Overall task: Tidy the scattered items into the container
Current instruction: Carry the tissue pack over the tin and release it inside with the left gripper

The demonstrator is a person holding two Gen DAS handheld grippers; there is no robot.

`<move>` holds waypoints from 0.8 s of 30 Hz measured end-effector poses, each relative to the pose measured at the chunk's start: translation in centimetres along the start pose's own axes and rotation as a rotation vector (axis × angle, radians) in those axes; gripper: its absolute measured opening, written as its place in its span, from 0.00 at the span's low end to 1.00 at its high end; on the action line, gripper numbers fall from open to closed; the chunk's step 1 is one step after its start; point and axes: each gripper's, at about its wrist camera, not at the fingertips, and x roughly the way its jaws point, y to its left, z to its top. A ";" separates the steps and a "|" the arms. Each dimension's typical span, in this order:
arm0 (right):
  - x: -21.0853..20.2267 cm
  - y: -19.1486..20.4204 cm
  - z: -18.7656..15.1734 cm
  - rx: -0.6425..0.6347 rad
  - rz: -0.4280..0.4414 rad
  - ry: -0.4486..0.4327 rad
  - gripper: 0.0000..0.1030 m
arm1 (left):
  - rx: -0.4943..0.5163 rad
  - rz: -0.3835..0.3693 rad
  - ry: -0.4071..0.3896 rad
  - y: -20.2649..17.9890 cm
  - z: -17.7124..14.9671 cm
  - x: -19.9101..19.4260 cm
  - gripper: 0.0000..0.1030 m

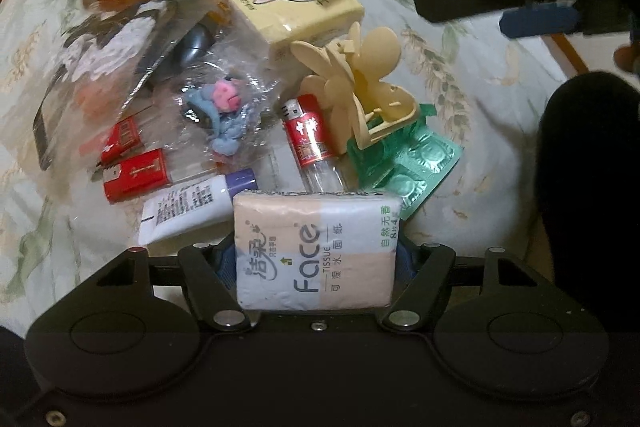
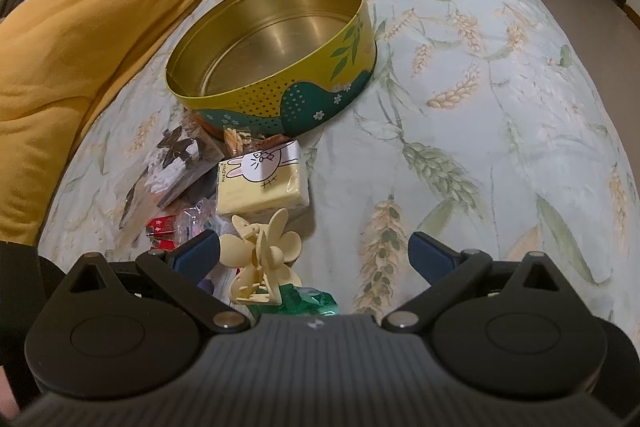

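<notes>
The tin (image 2: 272, 55) is round and yellow with green hills and white flowers, empty, on the bedspread (image 2: 480, 67). Just before it lies the pile: two tissue packs, two red boxes (image 1: 136, 175), one lighter (image 1: 306, 135), one cream hair clip (image 1: 360, 87). The left gripper (image 1: 316, 247) is closed on the Face tissue pack (image 1: 316, 251). The right gripper (image 2: 314, 255) has its jaws wide apart, holding nothing.

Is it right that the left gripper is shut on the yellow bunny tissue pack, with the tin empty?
Not quite. The left gripper is shut on the Face tissue pack, as the left wrist view shows; the yellow bunny pack lies on the bed. The tin is empty.
</notes>
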 end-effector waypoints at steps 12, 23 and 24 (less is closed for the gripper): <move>0.6 -0.1 -0.6 -0.011 0.002 -0.009 1.00 | -0.126 0.034 -0.102 3.2 1.3 -4.1 0.66; 1.0 -0.6 -0.9 0.016 0.078 -0.048 1.00 | -0.210 0.079 -0.210 6.1 2.8 -6.2 0.66; 1.1 -0.7 -1.0 0.027 0.094 -0.053 1.00 | -0.215 0.087 -0.213 6.3 3.0 -6.3 0.66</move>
